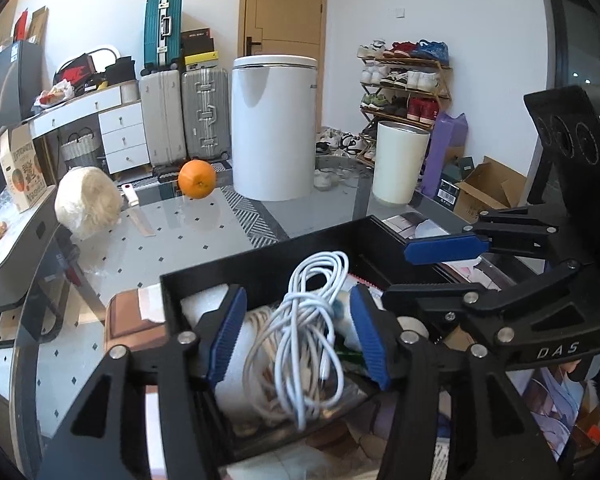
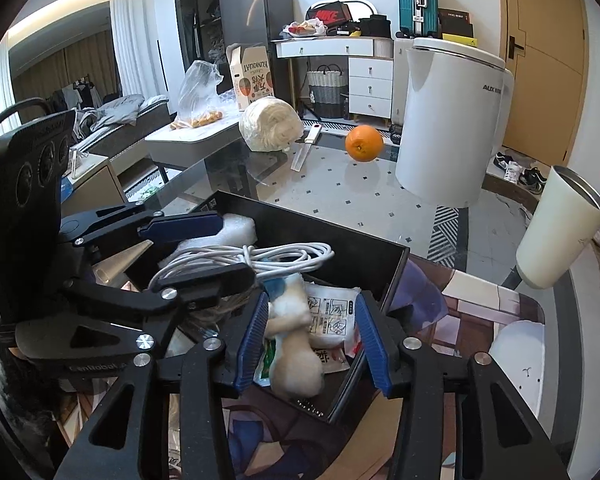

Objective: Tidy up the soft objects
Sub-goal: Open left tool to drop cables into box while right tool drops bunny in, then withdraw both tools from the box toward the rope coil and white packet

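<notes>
The cable (image 1: 312, 320), a white coil, lies in the black box (image 1: 260, 256), draped over a foam block (image 1: 204, 304) and some cord, between the pads of the left gripper (image 1: 300, 332). Those jaws stand partly open and the pads do not seem to press the coil, so it looks let go into the box, not carried. The right gripper (image 2: 312, 340) hovers over the box's near corner, jaws partly open around a cream plush toy (image 2: 296, 344) without squeezing it; the toy rests on printed packets (image 2: 332, 316). Both soft things sit inside the box, which reads as the collecting bin: grippers hold over it because this is where items are dropped.

On the glass table (image 2: 340, 184) beyond, apart from the box, stand a ball of pale yarn (image 2: 270, 124), likely next, an orange (image 2: 364, 143), a white bin (image 2: 452, 120) and a cup (image 2: 560, 228).
</notes>
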Available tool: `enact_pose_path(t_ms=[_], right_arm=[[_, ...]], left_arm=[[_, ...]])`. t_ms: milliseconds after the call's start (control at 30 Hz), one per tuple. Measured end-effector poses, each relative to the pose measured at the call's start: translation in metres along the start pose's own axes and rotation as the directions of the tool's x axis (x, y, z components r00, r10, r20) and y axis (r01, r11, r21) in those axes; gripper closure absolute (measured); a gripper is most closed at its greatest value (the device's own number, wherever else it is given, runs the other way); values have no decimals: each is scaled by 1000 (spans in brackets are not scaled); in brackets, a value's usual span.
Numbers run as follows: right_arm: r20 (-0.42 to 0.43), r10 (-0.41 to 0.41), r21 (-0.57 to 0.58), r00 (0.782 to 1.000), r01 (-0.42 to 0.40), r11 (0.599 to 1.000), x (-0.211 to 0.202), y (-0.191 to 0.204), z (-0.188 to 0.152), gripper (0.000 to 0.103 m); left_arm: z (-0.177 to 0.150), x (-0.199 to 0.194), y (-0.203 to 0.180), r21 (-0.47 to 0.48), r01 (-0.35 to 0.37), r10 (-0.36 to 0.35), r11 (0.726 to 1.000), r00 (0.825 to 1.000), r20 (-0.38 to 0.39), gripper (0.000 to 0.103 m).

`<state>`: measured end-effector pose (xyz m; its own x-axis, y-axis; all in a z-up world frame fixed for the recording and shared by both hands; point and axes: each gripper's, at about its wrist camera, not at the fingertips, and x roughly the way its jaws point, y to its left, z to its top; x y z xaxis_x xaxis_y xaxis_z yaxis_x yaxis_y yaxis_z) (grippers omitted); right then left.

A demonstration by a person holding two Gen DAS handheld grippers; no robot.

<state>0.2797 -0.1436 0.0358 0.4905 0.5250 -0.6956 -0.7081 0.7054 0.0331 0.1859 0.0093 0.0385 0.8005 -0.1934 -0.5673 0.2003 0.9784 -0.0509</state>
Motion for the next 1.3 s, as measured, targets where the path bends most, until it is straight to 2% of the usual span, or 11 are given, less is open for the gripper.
enact_pose_path(t_ms=[33, 67, 100, 133, 167, 200, 300, 367, 633, 967, 1300], right_arm=[[4, 1, 1, 1000, -1, 1000, -2, 0, -2, 54], [8, 1, 3, 1000, -1, 1000, -4, 1, -3, 53], [11, 0, 3, 1000, 0, 1000, -6, 1, -4, 51], [15, -1, 5, 1000, 1, 1000, -8, 1, -5, 49], [19, 4, 8, 1000, -4, 1000, -11, 2, -6, 43], [24, 7, 10, 1000, -7, 1000, -14, 2, -7, 29], [53, 0, 25, 999, -1, 1000, -23, 4, -12, 8], [74, 8, 40, 997, -11, 999, -30, 5, -16, 3], [84, -14, 40, 996, 11, 999, -45, 18, -28, 1], [75, 21, 4, 997, -22, 1000, -53, 42, -42, 1], [46, 33, 2, 998, -33, 999, -51, 47, -59, 1]], left_arm=[[-1, -2, 0, -1, -10, 10, 1000, 1000, 3, 33], [-4, -7, 1, -7, -30, 30, 1000, 999, 16, 18], [-6, -12, 2, -15, -41, 41, 999, 999, 29, 9], [-8, -16, 4, -23, -40, 41, 999, 998, 41, 7], [-10, -22, 6, -36, -32, 34, 999, 998, 57, 5], [-12, -26, 7, -45, -34, 36, 998, 997, 63, 2], [-16, -40, 10, -57, -69, 74, 996, 993, 88, 0], [-20, -47, 11, -63, -92, 98, 994, 991, 93, 0], [-33, -69, 11, -89, -138, 146, 986, 984, 98, 0], [-48, -81, 4, -133, -179, 192, 975, 977, 97, 0], [-58, -87, -10, -95, -196, 203, 976, 976, 77, 0]])
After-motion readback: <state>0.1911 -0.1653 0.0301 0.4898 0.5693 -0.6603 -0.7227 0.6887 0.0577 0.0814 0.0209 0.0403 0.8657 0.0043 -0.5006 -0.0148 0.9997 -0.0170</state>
